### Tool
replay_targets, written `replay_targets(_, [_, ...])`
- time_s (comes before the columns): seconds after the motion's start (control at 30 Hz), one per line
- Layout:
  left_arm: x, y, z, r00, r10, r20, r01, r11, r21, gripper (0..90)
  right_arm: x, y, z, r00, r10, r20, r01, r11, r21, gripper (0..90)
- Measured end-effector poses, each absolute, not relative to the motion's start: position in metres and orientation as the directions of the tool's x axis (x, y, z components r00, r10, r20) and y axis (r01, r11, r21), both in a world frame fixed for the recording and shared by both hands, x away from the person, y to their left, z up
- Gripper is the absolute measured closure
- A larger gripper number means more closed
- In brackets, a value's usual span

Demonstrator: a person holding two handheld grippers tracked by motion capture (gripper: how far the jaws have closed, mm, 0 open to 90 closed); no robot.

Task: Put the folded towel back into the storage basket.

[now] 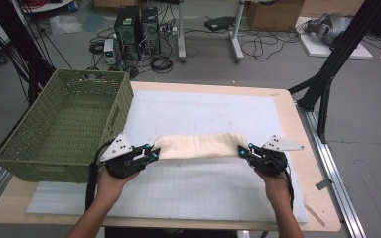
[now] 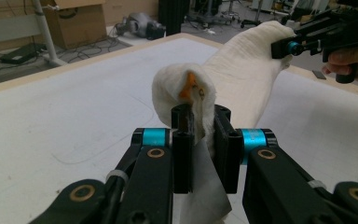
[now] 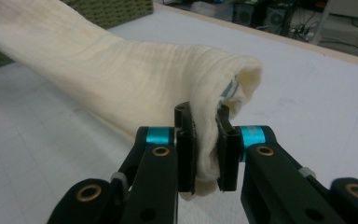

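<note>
A cream folded cloth (image 1: 198, 145) hangs stretched between my two grippers above the white mat (image 1: 203, 111). My left gripper (image 1: 154, 153) is shut on the cloth's left end, and in the left gripper view the cloth (image 2: 242, 74) bunches between the jaws of the left gripper (image 2: 200, 122) with an orange patch showing in the fold. My right gripper (image 1: 241, 150) is shut on the right end. In the right gripper view the cloth (image 3: 121, 70) runs away to the upper left from the right gripper (image 3: 205, 122). The right gripper (image 2: 284, 46) also appears far off in the left gripper view.
A green woven basket (image 1: 67, 124) stands at the table's left side, close to my left hand. The wooden table edge (image 1: 297, 129) borders the mat on the right. Computers and cables (image 1: 139, 34) lie on the floor beyond the table.
</note>
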State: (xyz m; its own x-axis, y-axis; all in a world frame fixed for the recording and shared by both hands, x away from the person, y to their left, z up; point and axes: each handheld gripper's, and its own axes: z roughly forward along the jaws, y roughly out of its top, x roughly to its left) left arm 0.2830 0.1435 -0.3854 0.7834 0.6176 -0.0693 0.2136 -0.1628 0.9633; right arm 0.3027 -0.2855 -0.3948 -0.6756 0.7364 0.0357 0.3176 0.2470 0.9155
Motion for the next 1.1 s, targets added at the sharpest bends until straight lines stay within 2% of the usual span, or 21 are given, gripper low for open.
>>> replay_targets(0.43, [0.269, 0.181, -0.363, 0.731, 0.678, -0.071, 0.178, -0.089, 0.980, 79.7, 0.332, -0.246, -0.363, -0.728, 0.685, -0.025, 0.255, 0.305, 0.918, 81.6])
replay_targets(1.1, [0.249, 0.224, -0.342, 0.656, 0.752, -0.058, 0.133, -0.040, 0.990, 79.8, 0.384, -0.177, -0.319, -0.779, 0.624, -0.059, 0.193, 0.329, 0.924, 81.7])
